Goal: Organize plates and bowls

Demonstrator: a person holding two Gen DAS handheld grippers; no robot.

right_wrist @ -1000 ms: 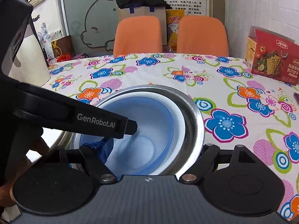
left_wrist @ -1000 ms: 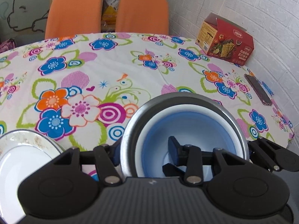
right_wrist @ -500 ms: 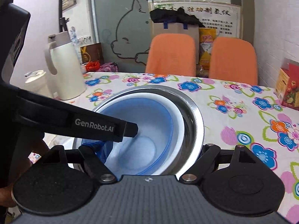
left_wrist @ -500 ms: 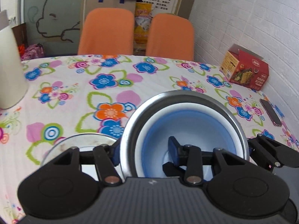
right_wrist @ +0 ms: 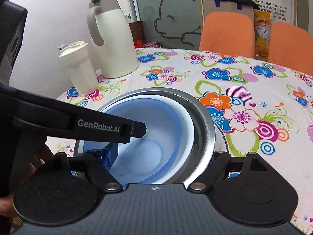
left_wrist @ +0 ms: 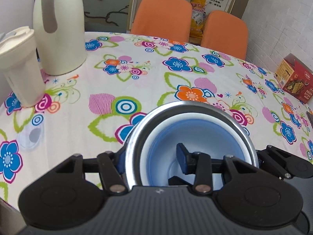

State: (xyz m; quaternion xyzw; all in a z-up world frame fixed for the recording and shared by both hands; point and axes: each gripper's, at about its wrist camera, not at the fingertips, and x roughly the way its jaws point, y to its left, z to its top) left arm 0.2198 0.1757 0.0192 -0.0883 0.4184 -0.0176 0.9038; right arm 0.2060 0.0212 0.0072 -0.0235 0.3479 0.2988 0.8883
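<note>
Both grippers grip the same bowl stack: blue bowl nested in a steel bowl, white ring showing between them. Left gripper clamps the left rim, one finger outside the steel wall, the other inside the blue bowl. Right gripper clamps the right rim likewise, outer finger past the steel edge. Stack sits between the two, above the floral tablecloth; contact with it can't be told. On the table: white jug and white cup at the left edge, red box far right. Two orange chairs behind, white brick wall on the right.
</note>
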